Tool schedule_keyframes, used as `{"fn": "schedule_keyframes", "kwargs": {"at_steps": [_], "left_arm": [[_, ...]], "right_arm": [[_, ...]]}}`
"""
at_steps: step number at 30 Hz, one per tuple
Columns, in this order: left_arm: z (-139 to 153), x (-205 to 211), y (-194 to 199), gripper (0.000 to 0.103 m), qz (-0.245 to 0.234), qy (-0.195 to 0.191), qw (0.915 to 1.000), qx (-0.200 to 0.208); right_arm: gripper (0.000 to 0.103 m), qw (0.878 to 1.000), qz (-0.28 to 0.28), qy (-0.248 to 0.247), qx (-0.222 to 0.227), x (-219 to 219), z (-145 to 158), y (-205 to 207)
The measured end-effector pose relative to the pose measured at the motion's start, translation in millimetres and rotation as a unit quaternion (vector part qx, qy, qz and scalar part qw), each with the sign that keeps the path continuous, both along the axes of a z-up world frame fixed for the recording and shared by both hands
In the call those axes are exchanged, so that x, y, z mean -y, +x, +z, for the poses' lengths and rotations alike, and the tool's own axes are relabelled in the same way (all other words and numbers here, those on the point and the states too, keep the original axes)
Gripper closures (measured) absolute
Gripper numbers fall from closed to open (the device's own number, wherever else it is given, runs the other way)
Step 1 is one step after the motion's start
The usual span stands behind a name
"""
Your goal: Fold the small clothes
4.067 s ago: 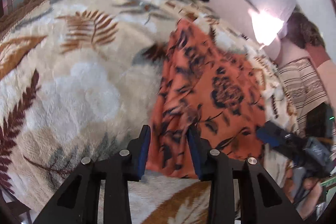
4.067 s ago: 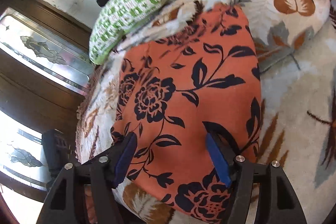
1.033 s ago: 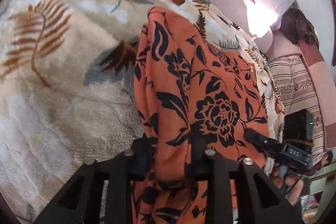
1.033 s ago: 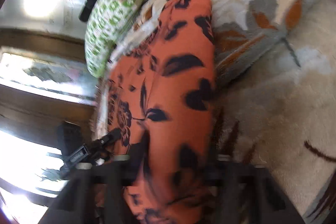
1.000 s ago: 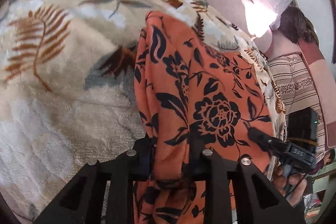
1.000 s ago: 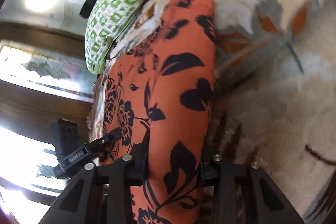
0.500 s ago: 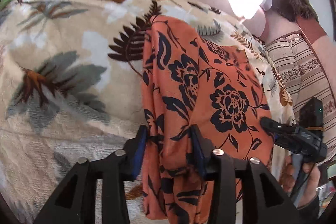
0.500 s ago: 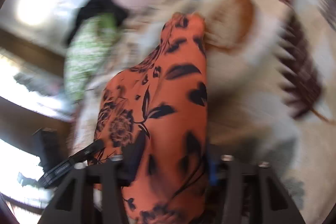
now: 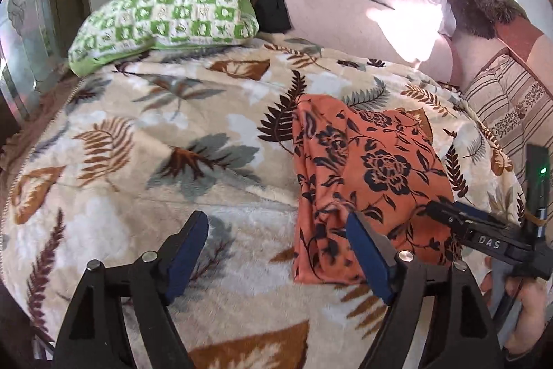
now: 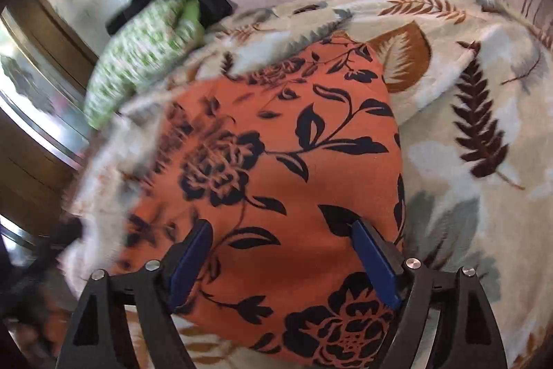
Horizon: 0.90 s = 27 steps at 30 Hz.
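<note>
- both hand-held grippers, left [image 9: 276, 251] and right [image 10: 281, 258], have just been opening; nothing between the jaws.
- orange black-flowered garment [image 9: 366, 182] lies folded on the leaf-print plush bed blanket [image 9: 138, 140]; the next fold likely needs fresh grips.

Both wrist views look steeply down, sharing the orange cloth [image 9: 366, 168].

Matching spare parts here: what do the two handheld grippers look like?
Both look alike. The left gripper and right gripper have matte black angular finger frames with triangular cut-outs, silver round bolt heads, and flat blue pads inside each finger. In the left view, the right gripper's black body reads "DAS" in white.
</note>
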<state>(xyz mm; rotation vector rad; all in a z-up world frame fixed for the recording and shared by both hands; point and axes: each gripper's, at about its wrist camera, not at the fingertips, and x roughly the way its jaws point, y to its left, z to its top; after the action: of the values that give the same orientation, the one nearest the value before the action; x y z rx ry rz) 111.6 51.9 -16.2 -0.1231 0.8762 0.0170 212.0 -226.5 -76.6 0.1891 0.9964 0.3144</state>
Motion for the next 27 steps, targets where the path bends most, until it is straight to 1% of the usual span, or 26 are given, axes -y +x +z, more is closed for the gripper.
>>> {"fn": "schedule_keyframes", "kwargs": {"at_steps": [3,5,6,7,8,11,14,16,17,21,26,27], "left_arm": [[13.3,1.8,-18.8,0.016,0.018,0.017,0.9995,0.018],[21.3,2.6,-28.7,0.016,0.032,0.020,0.9990,0.022],[24.4,3.4,-33.0,0.016,0.041,0.019,0.9988,0.020],[26.6,4.9,-36.5,0.016,0.044,0.017,0.9986,0.022],[28.9,6.9,-39.7,0.016,0.040,0.012,0.9989,0.022],[37.3,15.3,-49.6,0.016,0.038,0.004,0.9989,0.028],[42.9,24.4,-54.5,0.015,0.028,-0.008,0.9992,0.029],[46.2,32.6,-56.4,0.009,0.018,-0.006,0.9994,0.028],[47.7,36.3,-57.4,0.008,0.013,-0.003,0.9995,0.027],[54.6,48.0,-61.9,0.008,-0.003,0.010,0.9993,0.035],[54.1,54.0,-59.2,0.007,-0.009,0.009,0.9996,0.026],[53.3,55.2,-57.6,0.005,-0.010,0.011,0.9996,0.023]], "right_arm": [[0.018,0.999,0.002,-0.030,0.045,-6.2,40.3,-29.5],[0.015,0.995,-0.020,-0.053,0.077,-0.7,64.4,-55.3],[0.011,0.994,-0.028,-0.057,0.085,1.9,70.9,-67.8],[0.001,0.993,-0.038,-0.066,0.089,5.1,76.5,-81.4],[0.000,0.992,-0.044,-0.076,0.091,7.4,81.5,-94.3],[0.000,0.989,-0.048,-0.108,0.090,7.3,90.0,-124.6],[0.000,0.986,-0.048,-0.134,0.086,6.3,95.3,-141.5],[0.000,0.984,-0.044,-0.147,0.091,4.3,96.8,-146.4],[0.000,0.984,-0.043,-0.149,0.091,4.3,97.9,-146.7],[0.000,0.985,-0.043,-0.144,0.090,5.8,98.8,-147.0],[0.000,0.985,-0.042,-0.147,0.082,5.3,95.2,-145.8],[0.000,0.985,-0.043,-0.148,0.084,5.5,95.5,-145.5]]}}
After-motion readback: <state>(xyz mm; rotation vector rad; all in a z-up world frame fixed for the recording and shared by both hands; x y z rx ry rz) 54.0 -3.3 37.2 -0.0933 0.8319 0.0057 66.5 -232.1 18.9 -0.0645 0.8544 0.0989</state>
